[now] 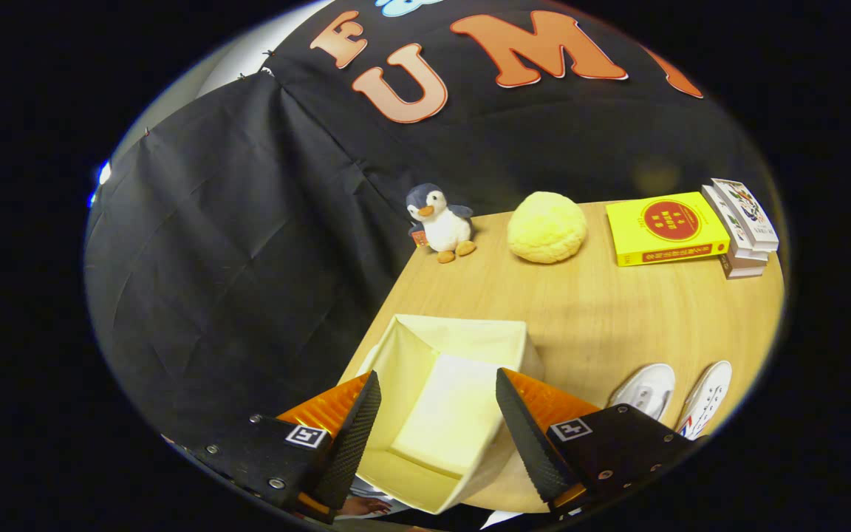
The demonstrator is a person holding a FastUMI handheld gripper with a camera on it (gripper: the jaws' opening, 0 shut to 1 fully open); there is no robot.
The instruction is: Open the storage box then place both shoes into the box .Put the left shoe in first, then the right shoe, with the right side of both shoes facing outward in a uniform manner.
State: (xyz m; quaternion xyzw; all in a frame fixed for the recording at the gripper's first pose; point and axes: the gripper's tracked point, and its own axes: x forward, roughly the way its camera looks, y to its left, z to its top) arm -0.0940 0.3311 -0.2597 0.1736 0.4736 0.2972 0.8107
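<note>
The gripper [438,421] hangs with fingers spread wide over the open cream fabric storage box [440,355] at lower centre, gripping nothing. Two white canvas shoes [680,395] lie on the wooden table [603,310] at lower right.

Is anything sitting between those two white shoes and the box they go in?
Nothing visible: bare table separates the shoes from the open, empty storage box. The tool hangs open above the box, holding nothing.
</note>
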